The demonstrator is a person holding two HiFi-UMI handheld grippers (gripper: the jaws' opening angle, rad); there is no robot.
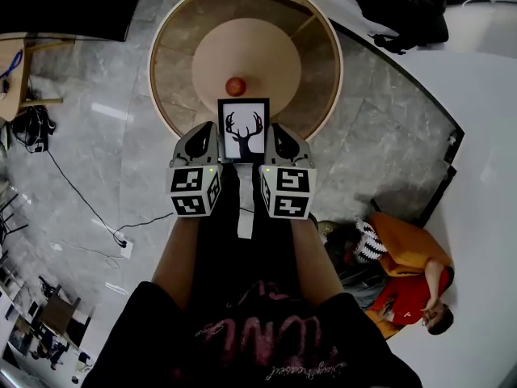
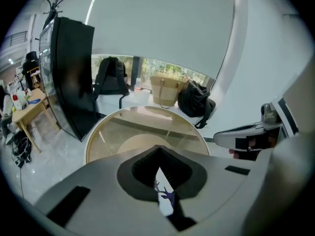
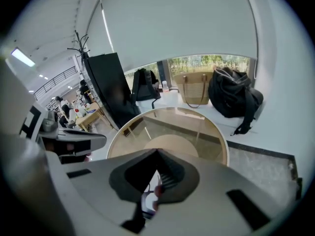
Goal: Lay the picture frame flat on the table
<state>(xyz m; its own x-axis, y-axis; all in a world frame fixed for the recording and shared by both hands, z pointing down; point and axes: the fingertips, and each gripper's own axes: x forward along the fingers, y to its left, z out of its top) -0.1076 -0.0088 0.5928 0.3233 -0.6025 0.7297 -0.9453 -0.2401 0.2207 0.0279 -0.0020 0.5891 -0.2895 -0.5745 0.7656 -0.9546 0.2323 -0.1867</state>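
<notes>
Left claw [image 1: 212, 136] clamped on the left edge of the frame [image 1: 243, 131]. Right claw [image 1: 275, 136] clamped on the right edge, level with the other. Two marker cubes [image 1: 194, 190] side by side below, close but apart.

Frame between both claws, at the near rim of the round desk [image 1: 164, 95]. Black border, white sheet, dark antlered deer head. Face turned toward the head camera, top edge away from the person. Resting on the desk or lifted off it: cannot tell.

From the left gripper view: jaws nearly together on a thin sliver of frame [image 2: 166, 199], with a bit of the deer print showing. Left claw [image 2: 160, 170] aimed across the desk [image 2: 98, 136]. From the right gripper view: same grip, right claw [image 3: 156, 173] tight on a narrow strip of frame [image 3: 146, 204].

Desk with a wooden rim, a clear top and a pale disc underneath. Red ball [image 1: 235, 86] on that disc, just beyond the top edge of the frame.

Black backpack [image 1: 404, 6] on the white ledge past the desk. Woven bag [image 3: 192, 87] next to a dark bag [image 3: 234, 100]. Tall black panel [image 2: 74, 82] left of the desk. Cable [image 1: 81, 200] across the floor. Person in orange and red [image 1: 408, 273] low on the floor at right.
</notes>
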